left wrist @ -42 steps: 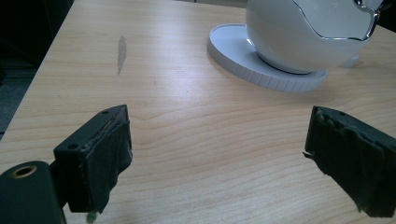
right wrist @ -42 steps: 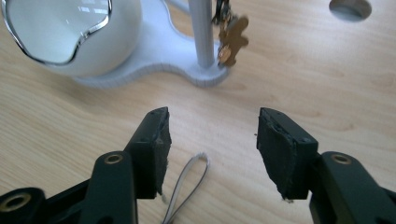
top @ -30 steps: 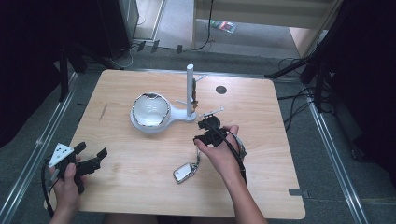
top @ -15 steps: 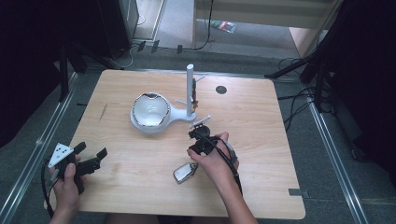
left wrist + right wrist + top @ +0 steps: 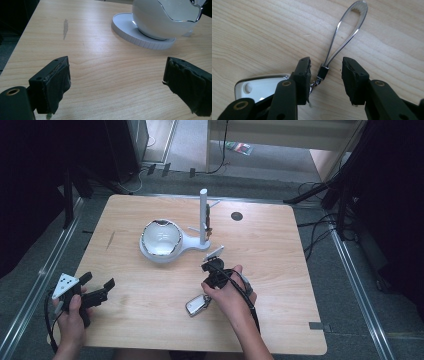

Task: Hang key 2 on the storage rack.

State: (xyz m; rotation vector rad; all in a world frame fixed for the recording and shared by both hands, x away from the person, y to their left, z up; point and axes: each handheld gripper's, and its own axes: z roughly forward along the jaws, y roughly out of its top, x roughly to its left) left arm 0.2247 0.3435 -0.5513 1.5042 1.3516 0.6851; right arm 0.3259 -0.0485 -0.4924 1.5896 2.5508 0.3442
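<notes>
On our table (image 5: 125, 330), left to right: one left tool (image 5: 98, 289), one white bowl (image 5: 160, 238) on its stand (image 5: 204, 217), one key fob (image 5: 197, 304), one right tool (image 5: 325, 75).

Left tool: we hold it at the near left corner, jaws wide apart, nothing between them.

Key fob: one white and chrome body lying flat near the table's front middle, joined by a small black clasp (image 5: 322, 72) to a single long silver loop (image 5: 348, 30).

Right tool: we hold it low over the fob. Its jaws have just been closing and stand partly open either side of the clasp, pads not pressing it.
</notes>
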